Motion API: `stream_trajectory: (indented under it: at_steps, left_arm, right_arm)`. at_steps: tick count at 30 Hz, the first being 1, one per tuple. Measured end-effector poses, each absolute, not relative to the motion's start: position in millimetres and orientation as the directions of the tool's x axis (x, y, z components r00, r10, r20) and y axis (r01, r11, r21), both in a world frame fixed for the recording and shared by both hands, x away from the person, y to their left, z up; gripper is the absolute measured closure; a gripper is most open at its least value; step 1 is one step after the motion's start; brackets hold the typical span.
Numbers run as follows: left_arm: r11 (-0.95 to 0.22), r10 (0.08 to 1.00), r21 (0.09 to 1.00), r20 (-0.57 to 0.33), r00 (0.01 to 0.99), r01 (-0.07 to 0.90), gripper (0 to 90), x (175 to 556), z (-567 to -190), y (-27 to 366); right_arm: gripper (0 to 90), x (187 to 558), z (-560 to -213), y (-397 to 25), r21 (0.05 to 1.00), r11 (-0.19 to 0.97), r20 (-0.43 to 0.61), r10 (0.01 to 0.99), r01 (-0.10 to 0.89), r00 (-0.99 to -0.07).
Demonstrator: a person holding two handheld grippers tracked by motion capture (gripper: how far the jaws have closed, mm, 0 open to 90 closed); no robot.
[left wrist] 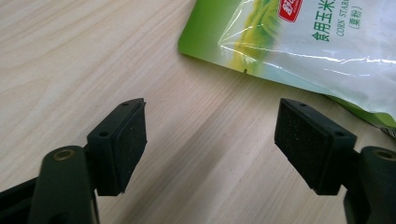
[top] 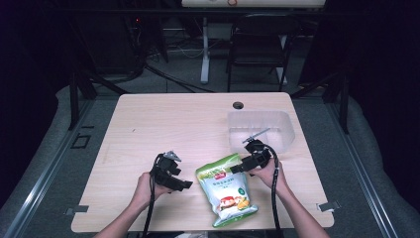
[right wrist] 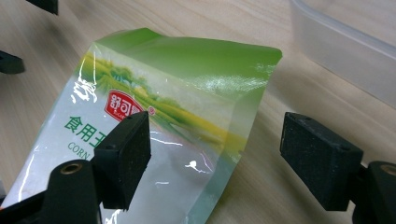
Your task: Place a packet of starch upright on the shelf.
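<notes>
A green and white corn starch bag [top: 225,188] lies flat on the wooden table [top: 163,124] near its front edge. My left gripper [top: 184,185] rests just left of the bag, open, its jaws over bare wood; the bag's green corner [left wrist: 299,42] lies ahead of them. My right gripper [top: 237,167] is at the bag's upper right corner, open. In the right gripper view one jaw hangs over the bag [right wrist: 187,107] and the other over the table beside the bag's edge. Nothing is held.
A clear plastic bin [top: 260,130] stands on the table behind my right gripper, and its wall [right wrist: 345,46] is close by in the right gripper view. A cable hole [top: 238,105] sits near the far edge. A chair [top: 257,44] stands beyond the table.
</notes>
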State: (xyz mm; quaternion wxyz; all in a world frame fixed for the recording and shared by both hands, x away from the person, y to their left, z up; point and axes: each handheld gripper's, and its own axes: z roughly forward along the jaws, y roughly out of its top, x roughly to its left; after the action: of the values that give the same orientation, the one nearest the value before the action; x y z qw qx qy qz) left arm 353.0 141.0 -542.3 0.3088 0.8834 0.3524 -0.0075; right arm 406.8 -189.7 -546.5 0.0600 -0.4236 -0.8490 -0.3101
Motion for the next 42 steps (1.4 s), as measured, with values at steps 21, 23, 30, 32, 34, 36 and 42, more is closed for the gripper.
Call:
stream_trajectory:
  at_steps: [21, 23, 30, 32, 34, 36, 42]
  left_arm:
    - [-0.509, 0.68, 0.525, -0.241, 0.692, 0.682, 20.0, 335, -541, 185]
    - [-0.508, 0.682, 0.525, -0.239, 0.691, 0.683, 19.8, 334, -542, 187]
    - [-0.482, 0.708, 0.552, -0.213, 0.673, 0.681, 16.1, 334, -540, 201]
    - [-0.474, 0.714, 0.556, -0.211, 0.667, 0.683, 15.0, 336, -540, 204]
    - [-0.462, 0.72, 0.558, -0.218, 0.659, 0.69, 13.7, 337, -540, 206]
    - [-0.459, 0.724, 0.559, -0.217, 0.655, 0.691, 12.3, 337, -541, 207]
    - [-0.452, 0.726, 0.563, -0.218, 0.652, 0.692, 9.3, 337, -540, 206]
  right_arm:
    - [89.7, 415, -551, -192, 0.465, 0.425, 0.465, 0.629, 0.776, -0.623]
    - [90.0, 413, -549, -190, 0.468, 0.427, 0.45, 0.638, 0.774, -0.624]
    - [90.0, 404, -535, -191, 0.511, 0.426, 0.422, 0.632, 0.746, -0.65]
    - [90.0, 401, -529, -192, 0.516, 0.434, 0.413, 0.629, 0.738, -0.659]
    - [90.0, 398, -524, -194, 0.533, 0.432, 0.399, 0.63, 0.728, -0.666]
    - [90.0, 397, -522, -195, 0.544, 0.419, 0.404, 0.629, 0.727, -0.664]
    - [90.0, 391, -508, -202, 0.579, 0.397, 0.394, 0.628, 0.712, -0.671]
